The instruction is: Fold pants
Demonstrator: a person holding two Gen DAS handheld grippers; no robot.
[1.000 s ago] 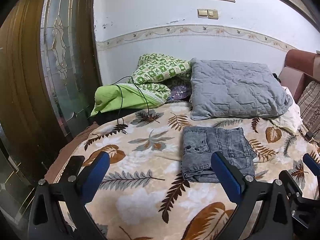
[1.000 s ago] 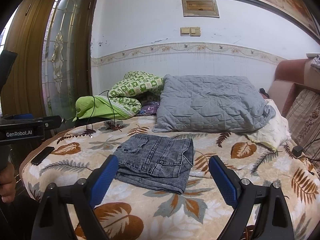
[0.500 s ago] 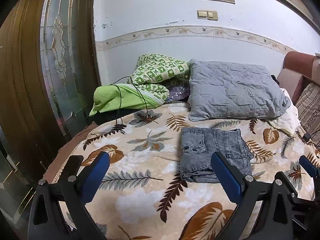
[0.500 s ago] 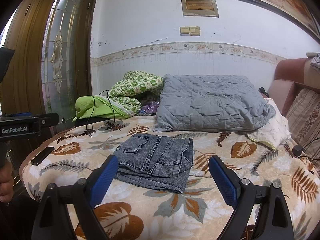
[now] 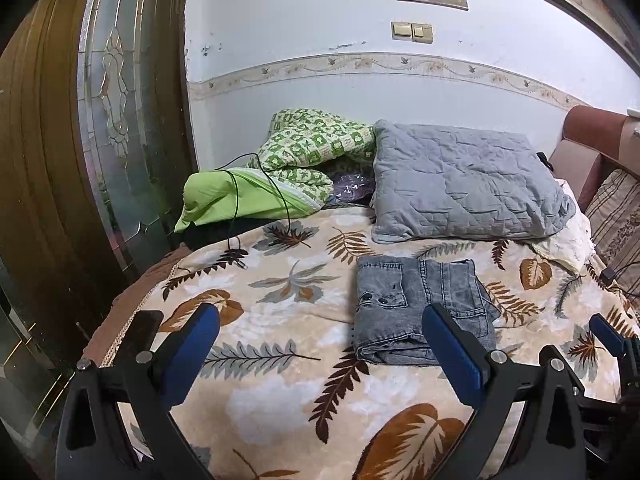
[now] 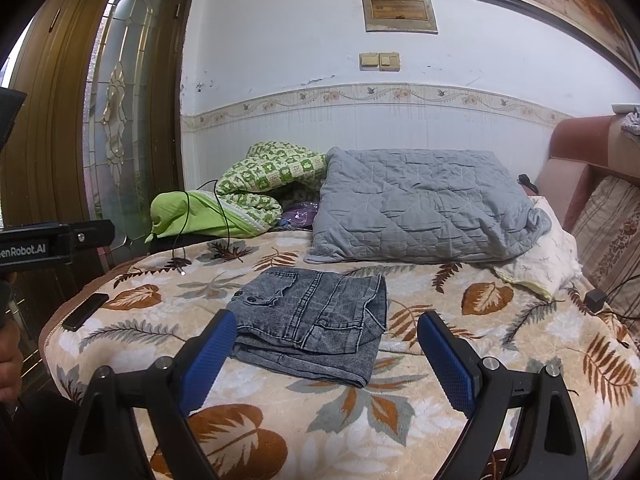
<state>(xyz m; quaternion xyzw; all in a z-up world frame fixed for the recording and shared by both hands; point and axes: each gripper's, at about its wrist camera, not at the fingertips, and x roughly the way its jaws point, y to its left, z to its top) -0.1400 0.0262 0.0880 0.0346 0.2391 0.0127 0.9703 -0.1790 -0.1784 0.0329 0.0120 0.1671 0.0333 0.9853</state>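
Pants [image 6: 310,320] lay on the bed [image 6: 500,320], folded into a compact grey denim rectangle, several layers stacked, pocket and seam side up. Position: mid-bed, just in front of the grey quilted pillow [image 6: 420,208], not touching it. In the left wrist view the same bundle [image 5: 416,308] sat right of centre, partly behind that gripper's right finger.

Judgement: fold looked done or nearly done. Edges roughly aligned; the near edge showed loose layers, and a corner on the right side stuck out slightly. Could want 1 tidy-up press, otherwise finished.

Right gripper [image 6: 324,340]: jaws wide apart, nothing between them, hovering above the near edge of the pants with no contact visible. Left gripper [image 5: 320,338]: also spread wide and empty, over bare blanket left of the pants. Both clear of the cloth, which fits a release-and-back-off pose so the stack isn't dragged.

Around it: leaf-print blanket covered the bed. Green checked quilt [image 6: 272,176] bunched at the far left by the wall, with a black cable [image 6: 220,216] looped over it. Dark phone [image 6: 85,311] near the bed's left edge, well apart from the pants. White cloth [image 6: 540,256] tucked beside the pillow's right end. Wooden door with glass panel [image 6: 120,120] at left.

Risk: soft blanket, so a snagged finger would pull the layers open.
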